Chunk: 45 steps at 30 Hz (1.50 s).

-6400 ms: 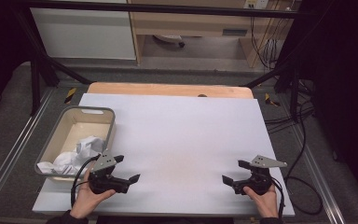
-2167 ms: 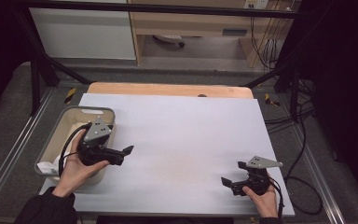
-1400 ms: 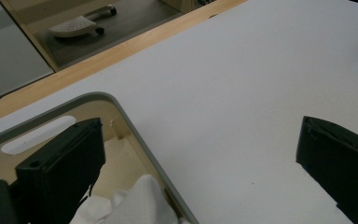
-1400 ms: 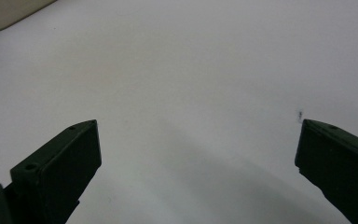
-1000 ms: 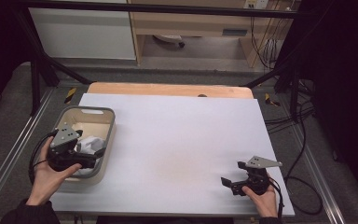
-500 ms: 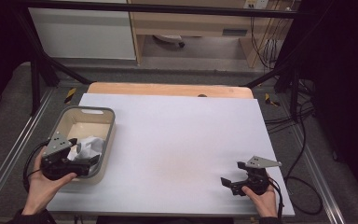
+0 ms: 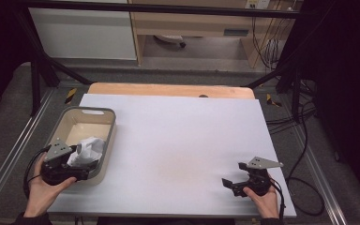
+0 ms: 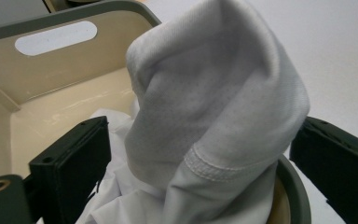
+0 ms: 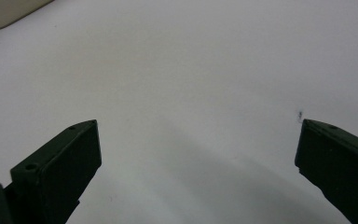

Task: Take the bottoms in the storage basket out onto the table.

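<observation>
Bench [image 7: 178, 140]: white sheet covering the top, bare wood strip along the far edge. 1 grey-rimmed bin [image 7: 104, 140] stands on the bench's near-left part, overhanging the left edge.

The left tongs [image 7: 82, 171] moved from the table to the bin's [image 7: 104, 123] white cloth [image 7: 90, 149], jaws just beginning to close.

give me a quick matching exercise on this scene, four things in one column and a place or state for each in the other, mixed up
Things:
1. white cloth
2. bin
3. left gripper
4. right gripper

Places or states:
A. open above the bare white table top, near its front right corner
B. bunched up, rising over the bin's near rim
C. on the left side of the table, cream inside, grey rim
D. at the bin's near end, jaws wide on either side of the cloth, just been closing a little

Pairs: 1-B, 2-C, 3-D, 4-A
</observation>
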{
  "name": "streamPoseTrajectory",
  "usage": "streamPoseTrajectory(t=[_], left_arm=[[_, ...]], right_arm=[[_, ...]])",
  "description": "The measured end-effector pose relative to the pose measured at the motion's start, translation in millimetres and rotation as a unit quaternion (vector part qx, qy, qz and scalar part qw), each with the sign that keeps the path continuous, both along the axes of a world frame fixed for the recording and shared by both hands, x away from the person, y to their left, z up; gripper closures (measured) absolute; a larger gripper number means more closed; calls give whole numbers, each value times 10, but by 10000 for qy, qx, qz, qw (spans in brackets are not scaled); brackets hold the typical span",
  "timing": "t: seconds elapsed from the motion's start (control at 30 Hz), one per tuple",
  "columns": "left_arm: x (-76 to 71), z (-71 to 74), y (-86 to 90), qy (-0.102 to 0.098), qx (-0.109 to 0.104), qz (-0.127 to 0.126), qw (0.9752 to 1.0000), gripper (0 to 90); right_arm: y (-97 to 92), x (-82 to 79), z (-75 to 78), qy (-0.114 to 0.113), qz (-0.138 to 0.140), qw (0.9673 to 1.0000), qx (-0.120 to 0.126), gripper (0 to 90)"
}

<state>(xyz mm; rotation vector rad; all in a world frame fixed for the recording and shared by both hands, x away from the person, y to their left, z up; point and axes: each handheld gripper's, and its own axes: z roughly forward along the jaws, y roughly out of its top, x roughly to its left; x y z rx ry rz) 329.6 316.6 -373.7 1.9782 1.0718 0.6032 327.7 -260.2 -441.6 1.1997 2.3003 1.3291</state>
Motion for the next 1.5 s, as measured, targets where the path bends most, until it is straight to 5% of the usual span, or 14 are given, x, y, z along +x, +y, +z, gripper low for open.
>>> streamPoseTrajectory(t=[1.5], left_arm=[[-44,-24,18,-79,-180,192,9996,667]], right_arm=[[15,5,-12,21,32,10000,-36,8]])
